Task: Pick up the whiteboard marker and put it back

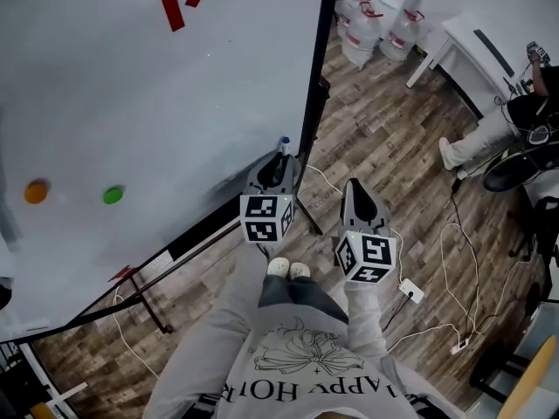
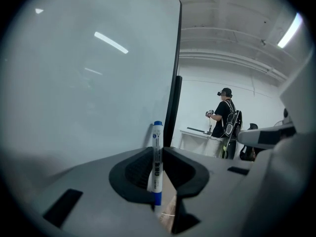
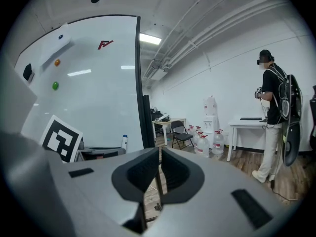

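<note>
Marker location: the whiteboard marker (image 2: 156, 162) is clamped between the jaws of the left gripper (image 2: 159, 149), clear of the board and of any ledge.
Marker long axis: upright in the left gripper view and crosswise to the jaws, with one blue end above the pads and the other blue end below them.
Left gripper state: jaws narrow, pads pressing both sides of the white barrel.
Right gripper state: the right gripper (image 3: 159, 154) has its jaws drawn together with only a sliver of floor showing between them. It holds nothing.
Key relation: in the head view the whiteboard (image 1: 157, 103) lies left of the left gripper (image 1: 281, 158), and its black side frame is just beside the marker's tip (image 1: 284, 141).
Return spot (judgement): the board's lower rail (image 1: 192, 238) runs below and to the left of the jaws and looks the likely place. I cannot make out a tray on it.
Nearer hand: the left. The right gripper (image 1: 354, 188) sits to the right over bare floor, apart from the board.
Writing, marker: dark print along the barrel, too small to read.
Writing, board: a red logo (image 3: 104, 44) near the top edge, shaped like an "F"; nothing else legible.
Writing, shirt: the wearer's shirt print (image 1: 301, 389) appears upside down, and part of it reads "HAPPY".
Grippers' cubes: black-and-white square codes only, no text.
</note>
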Tool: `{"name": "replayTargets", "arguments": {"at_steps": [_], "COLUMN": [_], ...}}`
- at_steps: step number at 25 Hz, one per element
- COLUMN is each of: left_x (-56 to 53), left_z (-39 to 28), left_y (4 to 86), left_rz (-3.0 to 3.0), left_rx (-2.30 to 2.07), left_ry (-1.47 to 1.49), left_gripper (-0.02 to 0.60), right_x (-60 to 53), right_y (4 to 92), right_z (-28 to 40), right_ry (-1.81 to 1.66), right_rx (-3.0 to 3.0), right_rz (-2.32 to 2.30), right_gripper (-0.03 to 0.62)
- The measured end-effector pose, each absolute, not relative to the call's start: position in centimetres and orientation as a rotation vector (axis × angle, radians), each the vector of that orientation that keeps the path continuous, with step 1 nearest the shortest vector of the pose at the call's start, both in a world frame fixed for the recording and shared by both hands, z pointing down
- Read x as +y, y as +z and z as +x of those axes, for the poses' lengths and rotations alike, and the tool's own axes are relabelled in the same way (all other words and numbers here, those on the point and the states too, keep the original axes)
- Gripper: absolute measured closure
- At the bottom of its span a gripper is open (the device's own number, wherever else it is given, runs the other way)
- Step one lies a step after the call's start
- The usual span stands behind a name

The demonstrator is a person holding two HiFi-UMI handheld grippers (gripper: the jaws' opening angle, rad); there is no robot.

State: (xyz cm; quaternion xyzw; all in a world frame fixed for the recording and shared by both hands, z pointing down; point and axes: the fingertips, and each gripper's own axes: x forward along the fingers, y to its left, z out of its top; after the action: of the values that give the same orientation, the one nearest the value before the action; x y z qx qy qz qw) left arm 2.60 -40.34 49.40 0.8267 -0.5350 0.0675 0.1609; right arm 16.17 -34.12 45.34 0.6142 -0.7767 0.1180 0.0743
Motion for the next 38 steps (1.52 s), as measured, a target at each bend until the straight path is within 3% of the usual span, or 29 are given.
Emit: {"name": "replayTargets", "arguments": {"at_steps": [18, 38], "left_x": [-39.3, -33.8], "left_z": [3.0, -0.9], "left_y": [52.4, 38.6], "left_rz": [2.34, 2.409], "left_rx": [-1.523, -1.782], "left_ry": [0.37, 0.056], "left_gripper": [0.518, 0.548], "right_x": [-33.3, -33.5], "right_y": [46.9, 40.2], "right_z": [16.4, 11.7], "right_ry": [0.394, 0.222], "right_rx": [-2.299, -2.515], "right_rz": [1.846, 1.797], "right_gripper": [0.589, 0.589]}}
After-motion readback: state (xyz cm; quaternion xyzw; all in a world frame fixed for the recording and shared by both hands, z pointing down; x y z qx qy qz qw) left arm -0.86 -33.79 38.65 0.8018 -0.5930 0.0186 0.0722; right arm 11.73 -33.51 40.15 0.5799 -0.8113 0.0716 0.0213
